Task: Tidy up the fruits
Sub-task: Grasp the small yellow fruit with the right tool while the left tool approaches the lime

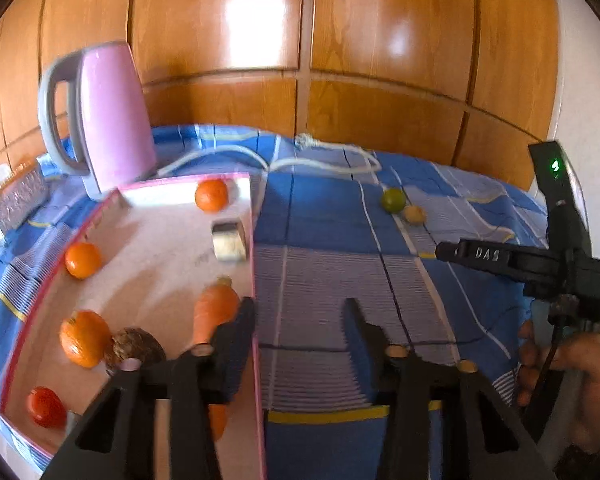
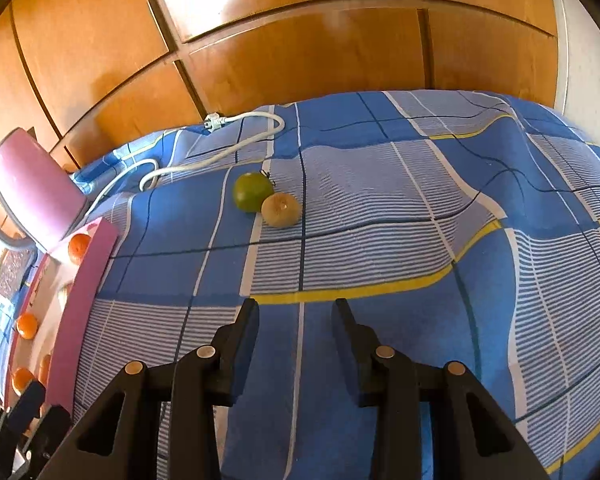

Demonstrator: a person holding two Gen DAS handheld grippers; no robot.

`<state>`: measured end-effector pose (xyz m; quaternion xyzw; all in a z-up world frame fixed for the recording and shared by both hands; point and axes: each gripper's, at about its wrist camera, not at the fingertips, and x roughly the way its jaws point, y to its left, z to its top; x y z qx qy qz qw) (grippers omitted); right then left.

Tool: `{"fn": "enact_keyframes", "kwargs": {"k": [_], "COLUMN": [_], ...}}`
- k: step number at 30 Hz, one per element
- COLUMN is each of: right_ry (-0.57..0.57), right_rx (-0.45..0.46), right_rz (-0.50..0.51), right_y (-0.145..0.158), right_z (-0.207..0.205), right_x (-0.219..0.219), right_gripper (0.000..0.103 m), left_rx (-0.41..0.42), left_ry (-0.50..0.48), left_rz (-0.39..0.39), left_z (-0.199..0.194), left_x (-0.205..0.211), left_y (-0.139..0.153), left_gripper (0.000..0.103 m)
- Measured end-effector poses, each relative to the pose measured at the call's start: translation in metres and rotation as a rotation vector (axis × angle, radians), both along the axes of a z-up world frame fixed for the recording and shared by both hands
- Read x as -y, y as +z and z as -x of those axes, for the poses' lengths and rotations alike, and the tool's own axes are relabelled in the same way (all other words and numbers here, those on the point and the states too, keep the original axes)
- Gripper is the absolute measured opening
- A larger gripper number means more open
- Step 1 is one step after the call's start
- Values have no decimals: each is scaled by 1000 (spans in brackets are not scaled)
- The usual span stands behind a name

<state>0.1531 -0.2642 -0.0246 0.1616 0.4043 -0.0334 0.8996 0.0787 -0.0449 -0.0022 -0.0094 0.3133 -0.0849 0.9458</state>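
Fruit sorting stands mostly done as I steer both tools over the blue checked cloth [image 2: 380, 208]. At the left of the left wrist view, the pink-edged tray [image 1: 253, 248] already holds three oranges [image 1: 83, 260], a carrot [image 1: 214, 308], a brown round item [image 1: 134, 348] I cannot name, a red fruit [image 1: 46, 407] and a small pale block [image 1: 229, 242]. My left gripper [image 1: 300, 312] hangs over the tray's right rim at the bottom of that frame, fingers spread and carrying nothing; the carrot lies just beyond the left finger. In the right wrist view, my right gripper [image 2: 296, 314] sits low in the frame, fingers likewise spread and empty. Two pieces are left outside the tray, by my judgement: a green fruit [image 2: 253, 192] and a tan fruit [image 2: 281, 210], touching each other near the centre of that frame, well apart from the tray. A pink kettle [image 1: 112, 120] and its white cord [image 2: 228, 152] occupy the upper left.
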Motion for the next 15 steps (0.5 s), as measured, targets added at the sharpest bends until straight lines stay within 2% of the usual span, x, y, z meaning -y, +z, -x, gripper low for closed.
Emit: {"fn": "enact_keyframes", "kwargs": {"k": [3,15], "right_ry": [-2,20], "right_rx": [4,13], "right_rz": [-10,-30], "right_y": [0,2], "right_z": [-4,-24], "right_x": [1,3], "right_gripper": [38,35], "left_rx": [47,-52], "left_ry": [-12,-86], "left_rz": [2,54], "left_z": [3,-47], "left_x": [4,40], "left_y": [9,9], "left_gripper": [40,33]}}
